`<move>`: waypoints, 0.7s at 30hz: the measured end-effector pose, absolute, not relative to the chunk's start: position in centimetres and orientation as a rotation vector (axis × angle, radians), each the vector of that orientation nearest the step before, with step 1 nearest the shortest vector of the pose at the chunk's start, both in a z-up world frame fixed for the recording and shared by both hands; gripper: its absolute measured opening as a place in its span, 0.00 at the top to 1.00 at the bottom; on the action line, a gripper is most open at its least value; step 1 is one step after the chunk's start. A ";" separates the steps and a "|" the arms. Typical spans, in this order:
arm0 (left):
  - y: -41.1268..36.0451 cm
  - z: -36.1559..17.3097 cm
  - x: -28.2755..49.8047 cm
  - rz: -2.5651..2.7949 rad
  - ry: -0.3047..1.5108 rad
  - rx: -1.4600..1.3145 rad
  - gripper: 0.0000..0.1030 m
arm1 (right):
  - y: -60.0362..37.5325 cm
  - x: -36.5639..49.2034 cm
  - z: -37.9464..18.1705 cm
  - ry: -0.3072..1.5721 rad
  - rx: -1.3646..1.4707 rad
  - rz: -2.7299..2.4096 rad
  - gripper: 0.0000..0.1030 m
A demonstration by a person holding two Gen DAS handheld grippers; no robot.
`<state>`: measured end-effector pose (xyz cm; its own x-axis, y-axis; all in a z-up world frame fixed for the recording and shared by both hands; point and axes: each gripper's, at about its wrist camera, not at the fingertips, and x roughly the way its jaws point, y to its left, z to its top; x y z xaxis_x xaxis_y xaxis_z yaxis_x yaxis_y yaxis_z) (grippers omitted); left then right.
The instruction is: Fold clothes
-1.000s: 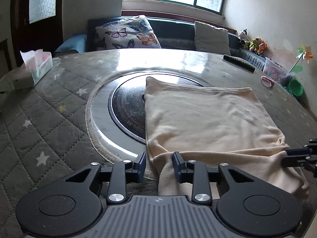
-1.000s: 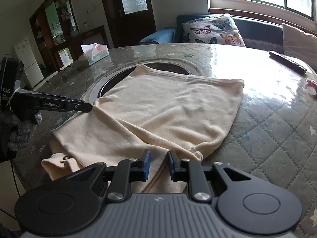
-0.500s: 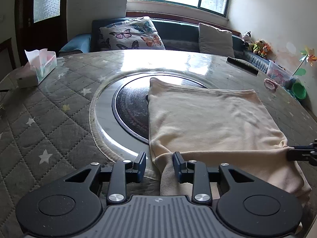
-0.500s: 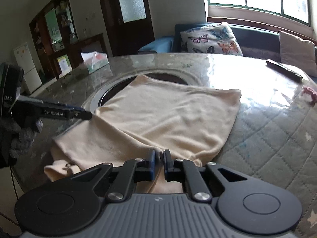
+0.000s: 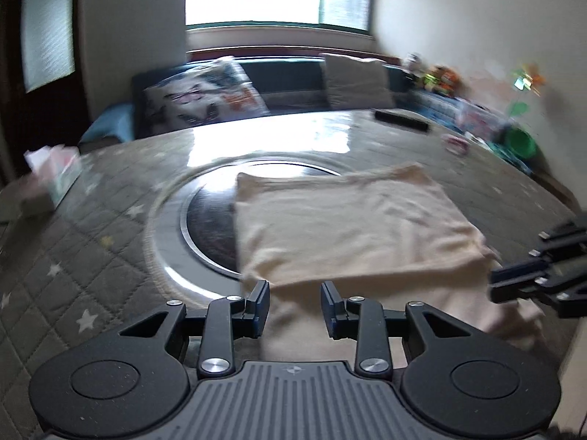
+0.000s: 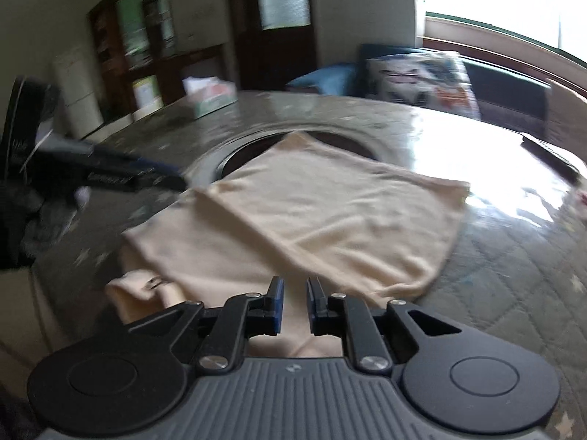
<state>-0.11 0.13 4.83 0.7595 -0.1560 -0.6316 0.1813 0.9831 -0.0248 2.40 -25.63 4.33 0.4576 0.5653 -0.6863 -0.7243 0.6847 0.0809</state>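
Observation:
A cream garment (image 5: 348, 227) lies flat on the round table, partly over the dark centre disc; it also shows in the right wrist view (image 6: 323, 220), with a folded layer on top and a bunched end at the near left. My left gripper (image 5: 294, 302) is open and empty above the garment's near edge. My right gripper (image 6: 294, 302) is open and empty above the near edge on the other side. The right gripper shows at the right edge of the left wrist view (image 5: 539, 278). The left gripper shows at the left of the right wrist view (image 6: 110, 172). Both views are blurred.
The table has a grey quilted star cover (image 5: 73, 256) under glass and a dark round centre disc (image 5: 209, 227). A tissue box (image 5: 51, 176) stands at the left. A remote (image 5: 400, 119) lies at the far side. A sofa with cushions (image 5: 205, 99) stands behind.
Both grippers have lifted and drawn back from the garment. The right gripper, nearly shut on the cloth half a second ago, has opened. The near layer now lies folded over the garment.

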 end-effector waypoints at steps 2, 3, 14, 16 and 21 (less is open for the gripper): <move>-0.5 4.5 -0.7 -0.226 0.688 0.072 0.67 | -25.1 2.0 4.0 0.758 -0.278 0.832 0.88; -0.9 4.3 -1.0 -0.247 0.689 0.089 0.67 | -25.0 1.7 3.7 0.765 -0.295 0.841 0.88; -1.7 3.9 -4.6 -0.342 0.704 0.290 0.64 | -25.9 0.7 3.3 0.780 -0.336 0.834 0.87; -1.9 3.9 -5.8 -0.354 0.697 0.359 0.60 | -25.9 0.6 3.3 0.781 -0.343 0.842 0.86; -2.7 3.4 -8.1 -0.407 0.667 0.487 0.52 | -26.5 0.4 4.3 0.773 -0.336 0.852 0.86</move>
<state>-8.15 -2.74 3.44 0.7161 -0.2005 -0.6686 0.5029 0.8124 0.2950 0.40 -26.54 4.30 0.4139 0.5470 -0.7277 -0.7770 0.6288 0.0308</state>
